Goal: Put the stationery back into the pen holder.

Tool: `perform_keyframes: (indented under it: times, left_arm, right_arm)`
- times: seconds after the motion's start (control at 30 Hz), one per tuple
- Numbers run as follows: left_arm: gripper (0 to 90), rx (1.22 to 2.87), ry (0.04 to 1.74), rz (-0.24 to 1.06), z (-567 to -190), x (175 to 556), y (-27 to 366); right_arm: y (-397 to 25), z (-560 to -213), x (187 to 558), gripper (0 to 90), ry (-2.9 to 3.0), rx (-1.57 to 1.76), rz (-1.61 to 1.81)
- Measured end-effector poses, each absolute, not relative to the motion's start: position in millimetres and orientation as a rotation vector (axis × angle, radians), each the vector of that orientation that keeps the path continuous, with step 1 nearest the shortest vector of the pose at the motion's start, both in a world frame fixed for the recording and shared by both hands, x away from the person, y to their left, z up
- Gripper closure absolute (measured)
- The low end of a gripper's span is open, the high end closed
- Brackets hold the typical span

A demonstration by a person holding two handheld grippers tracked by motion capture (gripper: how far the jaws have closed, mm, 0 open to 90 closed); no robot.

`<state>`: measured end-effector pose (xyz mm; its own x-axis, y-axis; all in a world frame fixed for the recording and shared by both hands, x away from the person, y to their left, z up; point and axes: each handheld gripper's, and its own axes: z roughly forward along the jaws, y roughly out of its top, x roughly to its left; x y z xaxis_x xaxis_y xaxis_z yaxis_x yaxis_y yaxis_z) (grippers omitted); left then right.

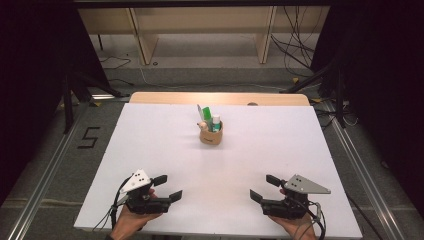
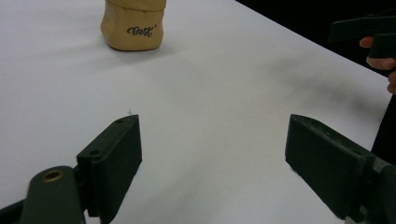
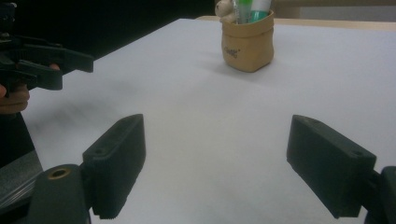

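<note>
A small tan pouch (image 1: 211, 135) with dark lettering stands upright near the middle back of the white table top (image 1: 150, 145). Green and white tubes (image 1: 211, 119) and a small pale figure (image 1: 202, 126) stick out of its top. My left gripper (image 1: 167, 188) rests open at the front left, held by a hand, far from the pouch (image 2: 133, 28). At the front right my right gripper (image 1: 264, 188) is open too, with nothing between its jaws. The pouch (image 3: 247, 44) lies well ahead of it.
A wooden table edge (image 1: 220, 97) shows behind the white top. Cables (image 1: 295, 50) and tripod legs (image 1: 85, 80) stand on the floor beyond. Metal rails (image 1: 45, 170) run along both sides. The other gripper (image 3: 42, 63) appears at the left of the right gripper view.
</note>
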<state>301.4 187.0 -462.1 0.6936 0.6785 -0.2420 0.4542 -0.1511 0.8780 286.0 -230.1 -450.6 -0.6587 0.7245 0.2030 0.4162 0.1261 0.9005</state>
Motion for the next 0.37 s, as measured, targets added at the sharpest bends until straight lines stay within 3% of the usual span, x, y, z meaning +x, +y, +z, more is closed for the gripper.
perform_keyframes:
  times: [0.37]
  left_arm:
    - [18.3,1.795,0.904,0.249,-463.4,302.0,188.1]
  right_arm:
    - [-234.4,-450.4,289.1,18.8,2.088,1.122,1.553]
